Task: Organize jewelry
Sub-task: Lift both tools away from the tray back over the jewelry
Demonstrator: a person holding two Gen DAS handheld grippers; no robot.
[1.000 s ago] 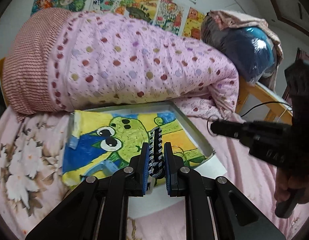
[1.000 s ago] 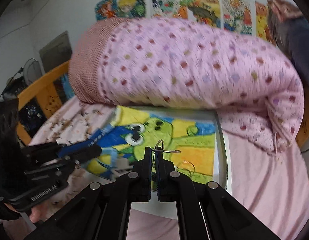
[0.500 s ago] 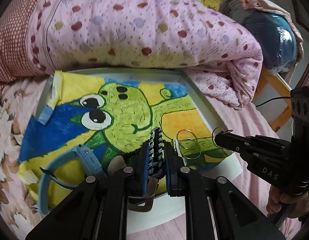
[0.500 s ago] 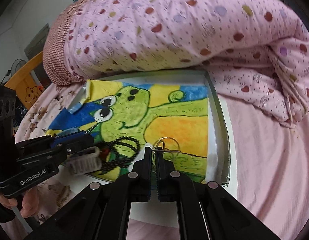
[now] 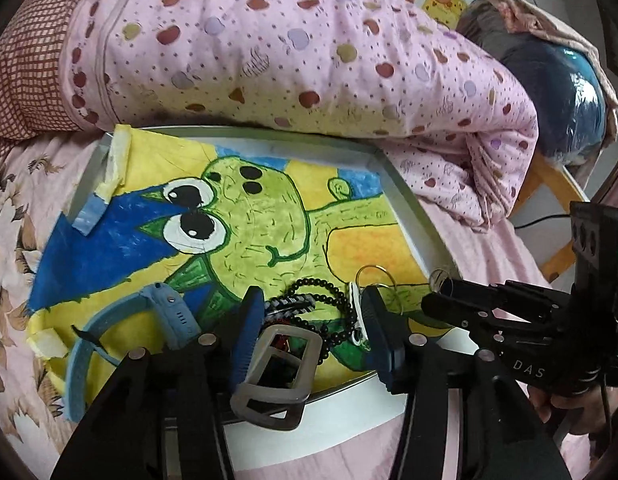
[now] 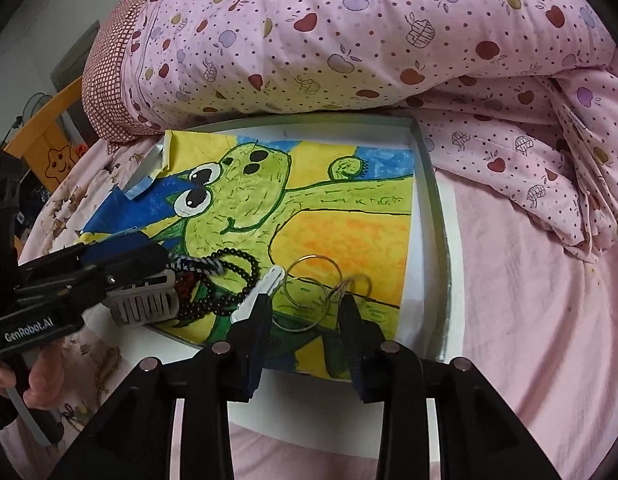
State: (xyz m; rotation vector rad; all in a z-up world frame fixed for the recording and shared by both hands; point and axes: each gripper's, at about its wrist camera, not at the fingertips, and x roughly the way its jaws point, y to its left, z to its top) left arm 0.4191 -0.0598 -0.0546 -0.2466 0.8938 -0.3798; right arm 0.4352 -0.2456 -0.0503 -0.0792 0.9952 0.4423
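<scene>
Seen from the left wrist, the left gripper (image 5: 311, 312) has just been opening its jaws; the striped braided cord (image 5: 290, 305) lies loose between them on the frog drawing (image 5: 245, 224) (in a shallow white tray (image 5: 413, 216)), beside a black bead bracelet (image 5: 329, 292), a grey buckle (image 5: 277, 368) and a blue watch (image 5: 149, 320). From the right wrist, the right gripper (image 6: 305, 312) has likewise just parted its jaws, and the wire rings (image 6: 313, 276) rest on the drawing between them, unpinched.

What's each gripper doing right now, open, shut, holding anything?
Left gripper: jaws just opened, open over the braided cord, not gripping.
Right gripper: jaws just opened, open; wire rings lie loose between them.
</scene>
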